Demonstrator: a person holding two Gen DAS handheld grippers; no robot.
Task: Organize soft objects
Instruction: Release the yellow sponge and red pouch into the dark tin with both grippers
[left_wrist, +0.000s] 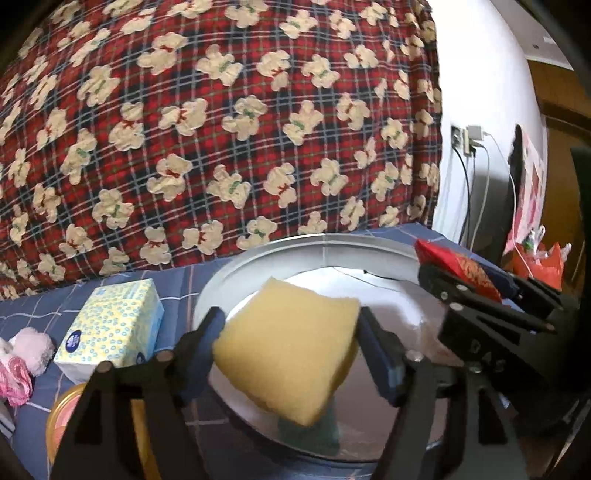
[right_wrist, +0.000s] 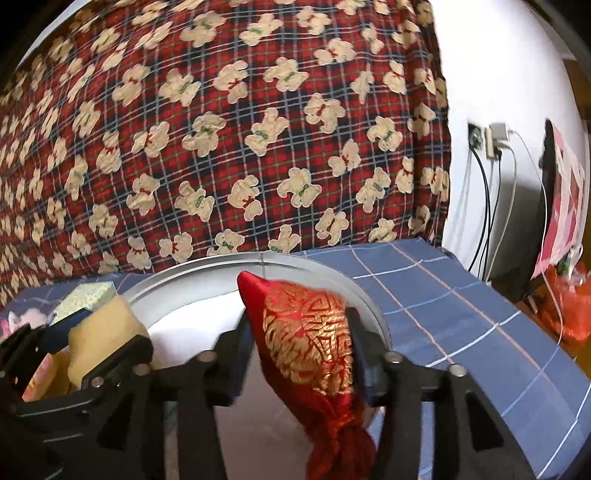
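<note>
Over a round silver basin (left_wrist: 280, 251) my left gripper (left_wrist: 290, 328) has a yellow sponge (left_wrist: 288, 347) between its fingers. The sponge is tilted and blurred, one corner hangs low, and the pads do not visibly squeeze it. Beside it on the right, my right gripper (right_wrist: 299, 332) straddles a red and gold satin pouch (right_wrist: 310, 339). The pouch looks puffed out, not pinched, and its gathered end dangles below. Both jaws stand apart. The pouch (left_wrist: 461, 266) also shows in the left wrist view, and the sponge (right_wrist: 103, 332) in the right wrist view.
A yellow and blue tissue pack (left_wrist: 110, 325), a pink plush thing (left_wrist: 29, 350) and an orange-rimmed round object (left_wrist: 66, 413) lie left of the basin on a blue checked sheet (right_wrist: 461, 295). A red plaid bear blanket (left_wrist: 221, 129) rises behind. Cables (right_wrist: 484, 206) hang on the right wall.
</note>
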